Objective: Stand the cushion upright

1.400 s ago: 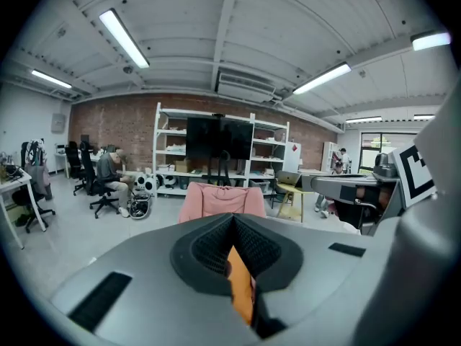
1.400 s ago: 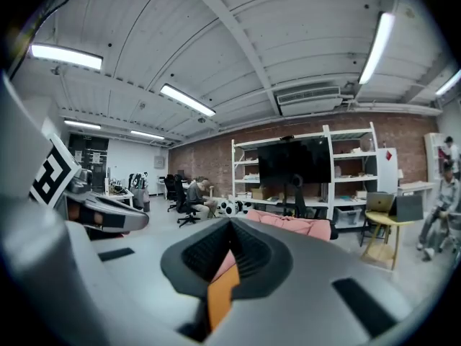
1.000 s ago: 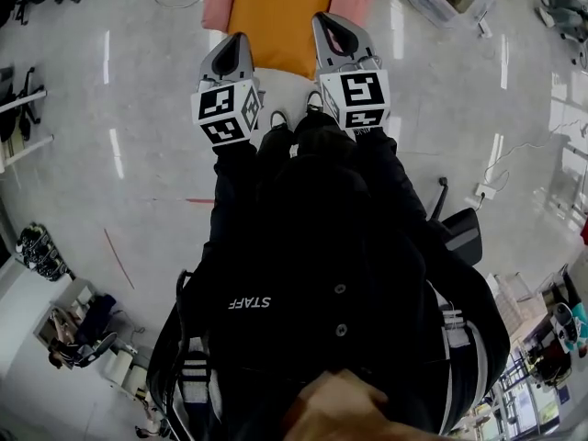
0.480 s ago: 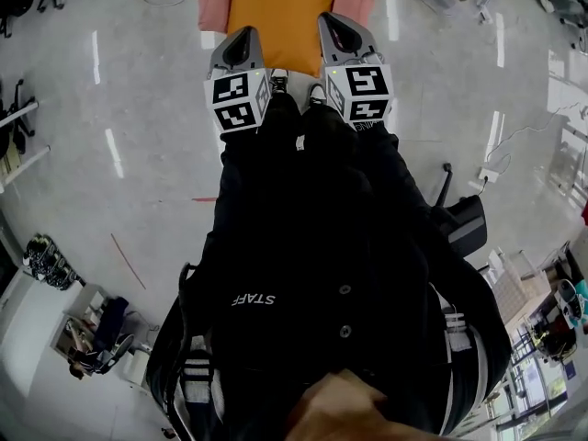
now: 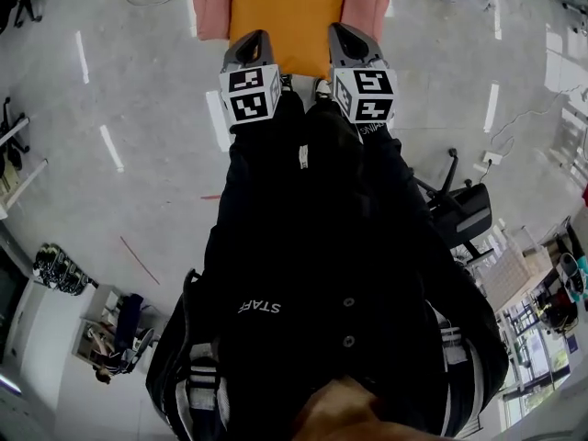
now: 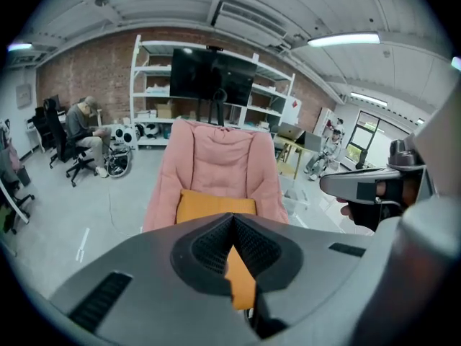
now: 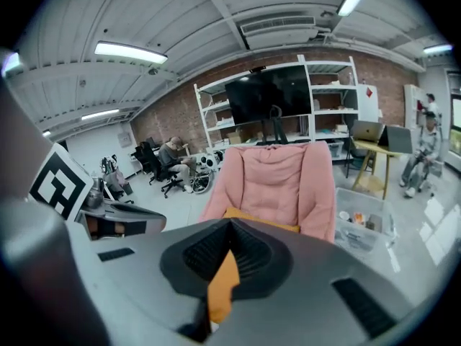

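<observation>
An orange cushion (image 5: 288, 12) lies flat on the seat of a pink padded chair (image 5: 209, 7), straight ahead of me. The left gripper view shows the cushion (image 6: 215, 207) against the chair's back (image 6: 220, 161). My left gripper (image 5: 248, 39) hangs over the cushion's near left edge, jaws shut with nothing in them. Over the near right edge my right gripper (image 5: 347, 35) is likewise shut and empty. Neither touches the cushion as far as I can see. In the right gripper view only a thin strip of the cushion (image 7: 268, 223) shows above the jaws.
A clear plastic bin (image 7: 360, 225) stands on the floor right of the chair. White shelving with a black screen (image 6: 212, 78) rises behind it. A person (image 6: 83, 132) sits at the back left. A black office chair (image 5: 464, 214) is near my right side.
Both grippers have come down and forward, from before the chair's front edge to over the cushion's near edge. The chair and cushion look nearer. The jaws have stayed shut.
</observation>
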`<state>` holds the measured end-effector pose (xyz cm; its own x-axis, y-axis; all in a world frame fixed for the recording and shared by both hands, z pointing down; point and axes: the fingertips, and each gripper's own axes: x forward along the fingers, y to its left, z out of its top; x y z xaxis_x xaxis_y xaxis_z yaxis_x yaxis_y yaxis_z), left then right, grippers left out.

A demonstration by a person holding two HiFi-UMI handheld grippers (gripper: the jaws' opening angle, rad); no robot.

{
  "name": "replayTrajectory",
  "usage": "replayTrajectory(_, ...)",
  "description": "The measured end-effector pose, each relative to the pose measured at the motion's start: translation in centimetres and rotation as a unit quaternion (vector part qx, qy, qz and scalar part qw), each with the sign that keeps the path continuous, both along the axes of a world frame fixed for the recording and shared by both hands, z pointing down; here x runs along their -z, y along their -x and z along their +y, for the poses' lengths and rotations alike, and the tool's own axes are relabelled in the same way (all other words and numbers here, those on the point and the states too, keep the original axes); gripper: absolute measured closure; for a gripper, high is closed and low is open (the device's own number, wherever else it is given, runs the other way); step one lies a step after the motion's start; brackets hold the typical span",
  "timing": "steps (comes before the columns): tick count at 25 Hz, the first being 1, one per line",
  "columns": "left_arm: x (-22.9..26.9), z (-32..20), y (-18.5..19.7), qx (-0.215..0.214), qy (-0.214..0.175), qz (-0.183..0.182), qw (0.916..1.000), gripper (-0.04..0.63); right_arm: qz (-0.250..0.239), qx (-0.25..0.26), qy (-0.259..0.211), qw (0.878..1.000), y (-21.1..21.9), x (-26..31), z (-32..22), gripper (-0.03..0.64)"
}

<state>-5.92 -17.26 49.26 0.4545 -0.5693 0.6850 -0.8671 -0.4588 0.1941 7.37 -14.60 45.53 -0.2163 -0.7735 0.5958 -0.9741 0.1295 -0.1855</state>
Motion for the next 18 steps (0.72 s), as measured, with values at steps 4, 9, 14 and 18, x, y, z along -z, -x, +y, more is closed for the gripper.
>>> replayTrajectory(4,-5.2,-1.5,0.2,-0.011,0.024,-0.016,0.9995,0.594,-0.004,-0.012,0.03,0.999,-0.3,-5.6,-1.5,0.603)
replayTrajectory(9,-12.2,-2.6,0.4,-0.009,0.039,-0.024,0.9989,0.594,-0.01,-0.03,0.06,0.998,-0.9,-14.0,-2.5,0.603)
replayTrajectory(14,-19.1,-3.6,0.6,-0.004,0.045,-0.032,0.9985,0.594,-0.022,-0.037,0.087,0.995,-0.7,-22.0,-2.6,0.603)
replayTrajectory(18,-23.2,-4.4,0.3,-0.005,0.053,-0.039,0.9978,0.592,-0.021,-0.042,0.099,0.994,-1.4,-26.6,-2.9,0.603)
